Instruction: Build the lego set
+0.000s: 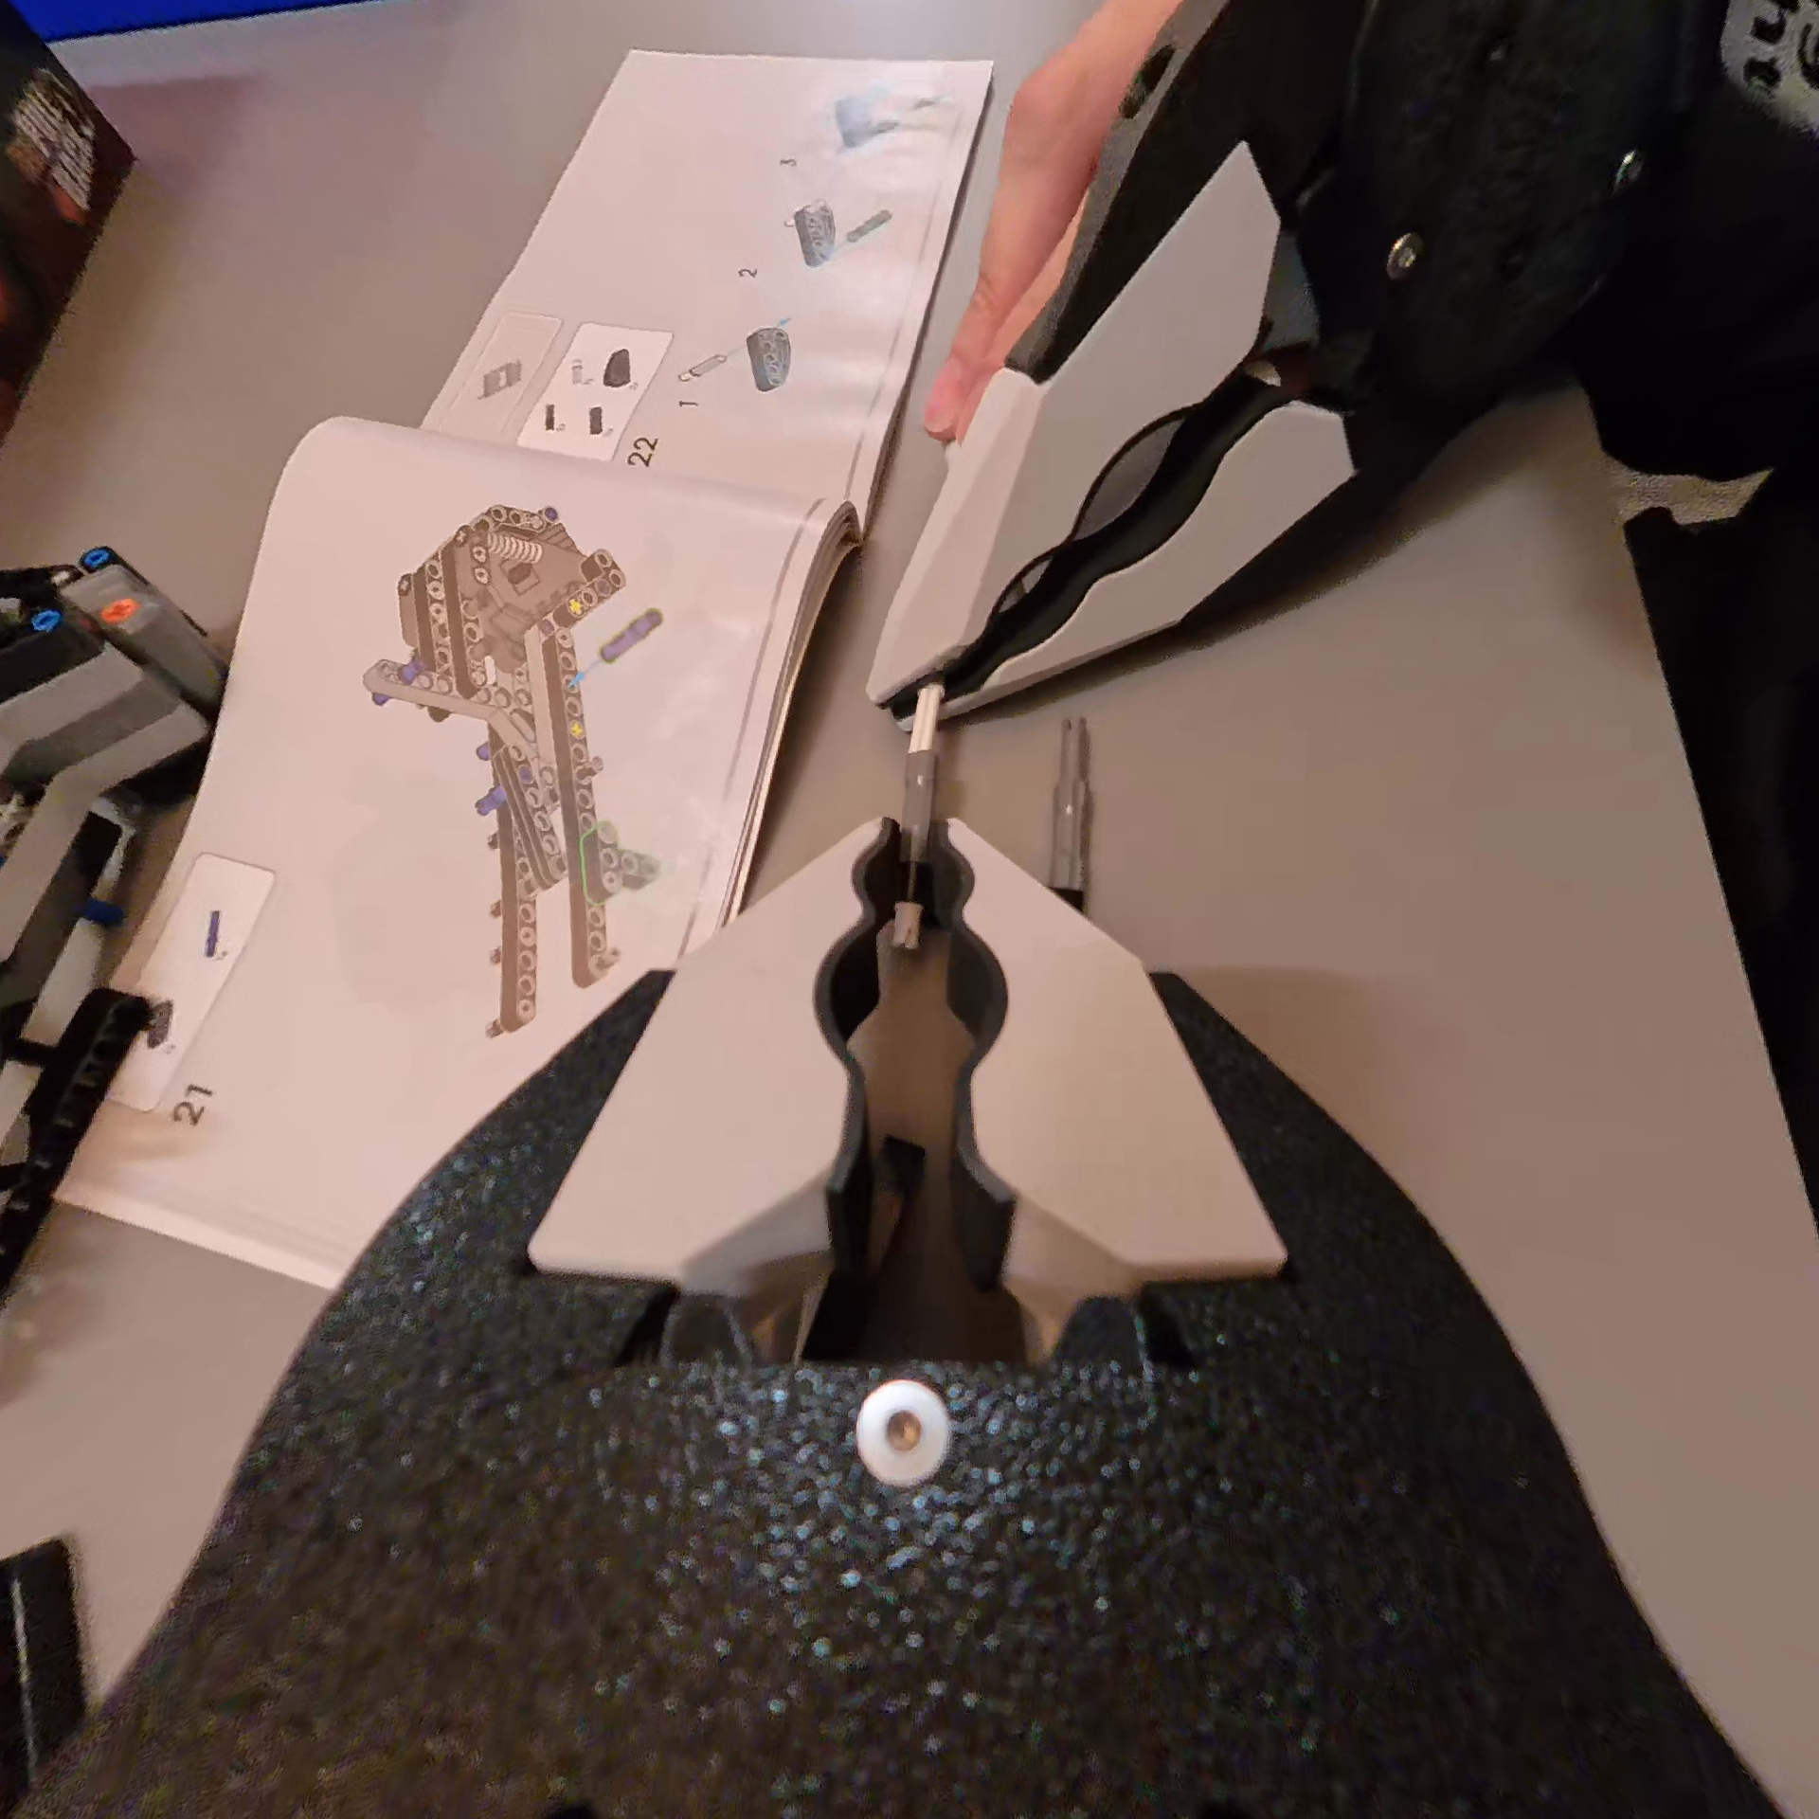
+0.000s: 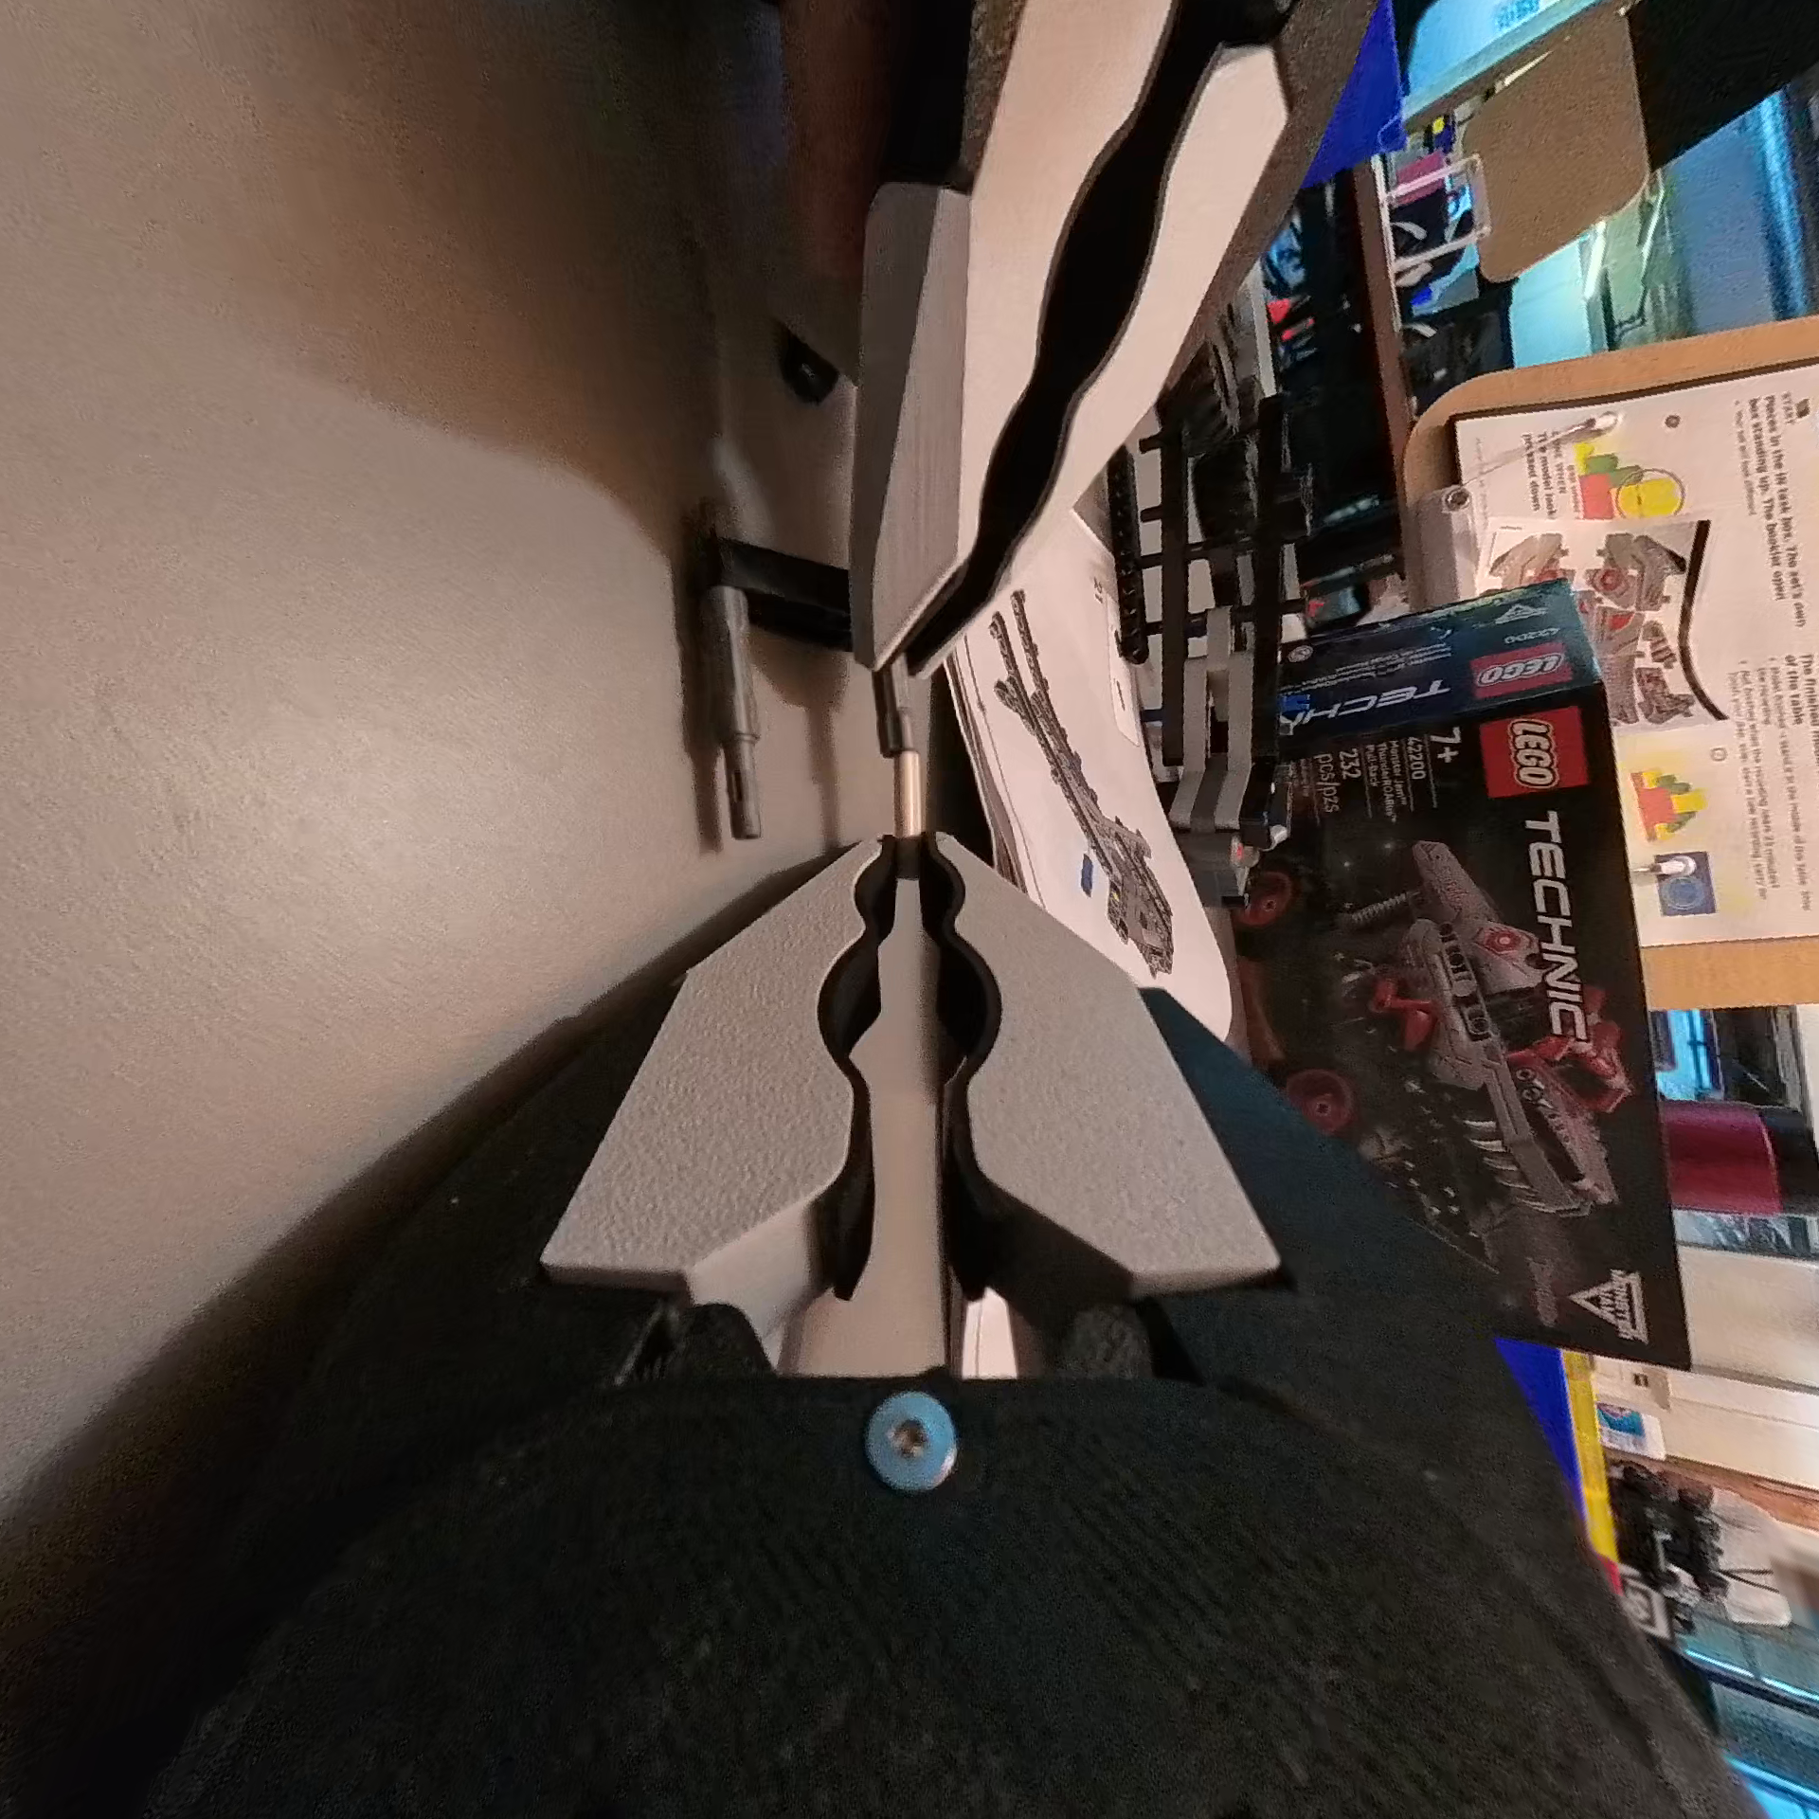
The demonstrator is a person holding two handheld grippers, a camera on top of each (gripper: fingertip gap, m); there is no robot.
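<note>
Left claw (image 1: 915, 866) and right claw (image 1: 920, 694) each clenched on one end of a thin grey pin (image 1: 921, 778), held just above the desk (image 1: 1378, 984) beside the open booklet (image 1: 472, 787). Pin's long axis runs claw to claw. Judgement: keep both claws in line, press straight together, no twist. Spare pin (image 1: 1075, 797) lies near.

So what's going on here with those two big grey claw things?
A person is building a Lego set with two handheld grippers. The left gripper and the right gripper meet tip to tip, both shut on one thin grey Lego axle piece held between them above the grey table. A similar grey pin lies on the table beside them. The open white instruction booklet lies to the left.
</note>
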